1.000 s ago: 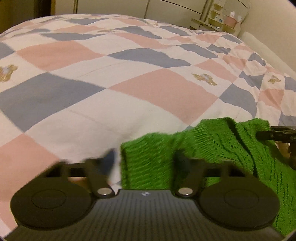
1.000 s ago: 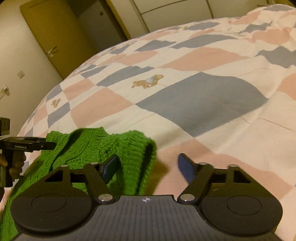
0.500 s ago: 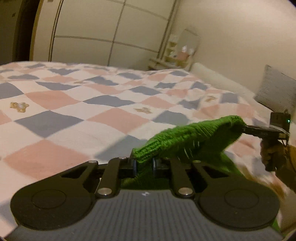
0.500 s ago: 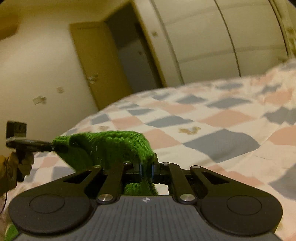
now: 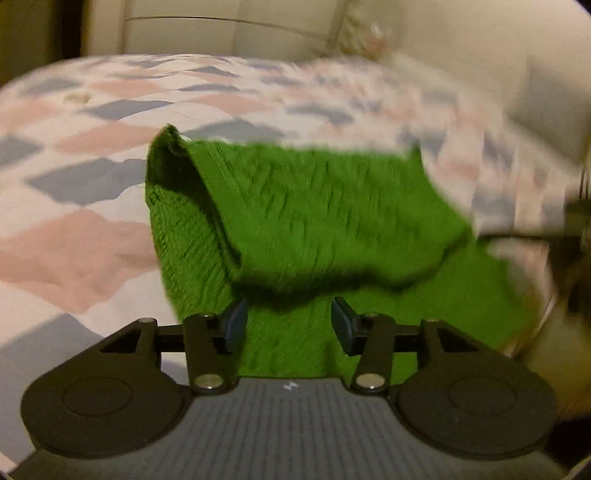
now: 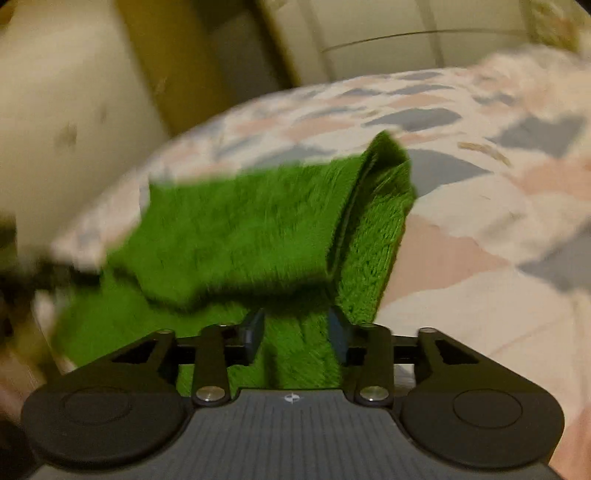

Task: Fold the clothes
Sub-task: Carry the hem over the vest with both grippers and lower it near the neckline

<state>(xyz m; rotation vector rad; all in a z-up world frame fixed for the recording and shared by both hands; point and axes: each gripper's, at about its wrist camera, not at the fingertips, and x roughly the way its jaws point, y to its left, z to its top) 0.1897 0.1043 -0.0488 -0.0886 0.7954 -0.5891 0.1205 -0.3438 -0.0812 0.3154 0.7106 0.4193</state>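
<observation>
A green knitted sweater (image 5: 314,221) lies on the checked bed cover (image 5: 74,236), with its upper part folded over onto the lower part. It also shows in the right wrist view (image 6: 240,229). My left gripper (image 5: 288,325) is open, its blue pads just above the near green fabric and holding nothing. My right gripper (image 6: 295,328) is open too, over the near edge of the sweater. Both views are blurred by motion.
The bed cover (image 6: 480,221) has pink, grey and white squares. Pale wardrobe doors (image 5: 221,33) stand behind the bed. A brown door (image 6: 177,66) is at the left in the right wrist view. The other gripper shows dimly at the right edge (image 5: 576,229).
Both grippers held the sweater's edge raised half a second ago. They have carried it forward, laid it over the lower part and opened, and now sit back from the fold.
</observation>
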